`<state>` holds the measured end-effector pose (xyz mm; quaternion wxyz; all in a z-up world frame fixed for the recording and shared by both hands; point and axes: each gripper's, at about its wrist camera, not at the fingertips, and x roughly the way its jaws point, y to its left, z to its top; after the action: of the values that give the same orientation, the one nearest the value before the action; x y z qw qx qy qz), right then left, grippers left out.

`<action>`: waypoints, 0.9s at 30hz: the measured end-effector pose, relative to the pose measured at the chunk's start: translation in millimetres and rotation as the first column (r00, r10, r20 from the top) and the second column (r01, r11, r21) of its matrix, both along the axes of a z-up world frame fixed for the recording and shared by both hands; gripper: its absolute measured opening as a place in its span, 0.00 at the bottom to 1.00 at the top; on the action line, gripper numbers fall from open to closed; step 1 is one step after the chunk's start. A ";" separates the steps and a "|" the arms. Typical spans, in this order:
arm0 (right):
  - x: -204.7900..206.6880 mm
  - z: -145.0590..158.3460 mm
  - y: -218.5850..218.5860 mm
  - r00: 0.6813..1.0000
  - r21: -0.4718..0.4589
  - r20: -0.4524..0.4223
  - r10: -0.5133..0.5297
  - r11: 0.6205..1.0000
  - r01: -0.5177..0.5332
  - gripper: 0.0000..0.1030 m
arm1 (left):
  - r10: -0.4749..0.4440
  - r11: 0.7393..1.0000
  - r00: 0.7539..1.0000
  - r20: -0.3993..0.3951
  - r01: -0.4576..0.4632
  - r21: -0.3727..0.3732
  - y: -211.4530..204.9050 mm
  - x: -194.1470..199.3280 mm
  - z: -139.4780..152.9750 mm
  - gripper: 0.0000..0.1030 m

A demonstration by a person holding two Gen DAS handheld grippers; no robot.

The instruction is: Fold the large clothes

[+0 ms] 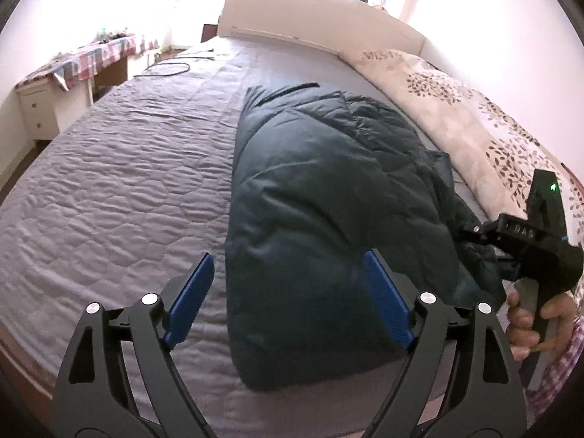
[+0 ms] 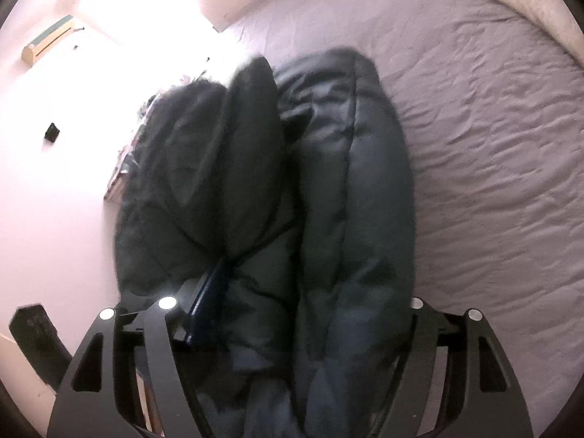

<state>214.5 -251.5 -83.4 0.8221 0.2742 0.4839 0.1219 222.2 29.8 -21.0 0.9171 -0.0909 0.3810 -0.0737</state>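
Right tongs pinching jacket; left tongs agape above.

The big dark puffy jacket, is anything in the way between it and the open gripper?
No. The left gripper hangs open right over the near end of the dark jacket, with nothing visible between them. The right gripper is already closed on the jacket's side.
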 end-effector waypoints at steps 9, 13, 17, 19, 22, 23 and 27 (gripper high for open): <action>-71.2 58.5 -11.4 0.985 -0.194 0.169 0.017 0.981 0.017 0.68 | 0.051 0.999 0.999 0.019 -0.051 -0.007 4.5 -50.4 18.0 0.81; -105.6 71.4 13.4 0.966 -0.324 0.252 0.065 0.946 0.020 0.65 | 0.071 0.997 0.997 0.015 -0.071 0.010 4.0 -72.2 20.5 0.81; -140.1 74.3 34.3 0.952 -0.417 0.280 0.123 0.909 0.005 0.37 | 0.088 0.996 0.996 -0.005 -0.088 0.017 1.0 -94.5 18.1 0.81; -148.0 68.9 37.3 0.955 -0.407 0.262 0.143 0.913 -0.025 0.13 | 0.088 0.996 0.996 -0.010 -0.088 0.032 -3.3 -104.0 16.6 0.81; -156.9 69.2 47.0 0.945 -0.400 0.271 0.181 0.915 -0.060 0.04 | 0.073 0.996 0.997 -0.020 -0.072 0.049 -11.3 -116.0 12.3 0.81; -155.1 68.8 50.8 0.942 -0.404 0.274 0.194 0.912 -0.070 0.04 | 0.070 0.996 0.997 -0.028 -0.068 0.053 -14.0 -120.3 9.6 0.81; -126.3 52.3 52.0 0.964 -0.383 0.184 0.191 0.918 -0.109 0.03 | 0.068 0.997 0.996 -0.060 -0.066 0.050 -22.7 -130.8 3.2 0.81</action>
<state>88.2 -199.5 -31.1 0.8949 0.0617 0.4251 0.1209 91.5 7.1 -17.8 0.9088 -0.0840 0.4076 -0.0310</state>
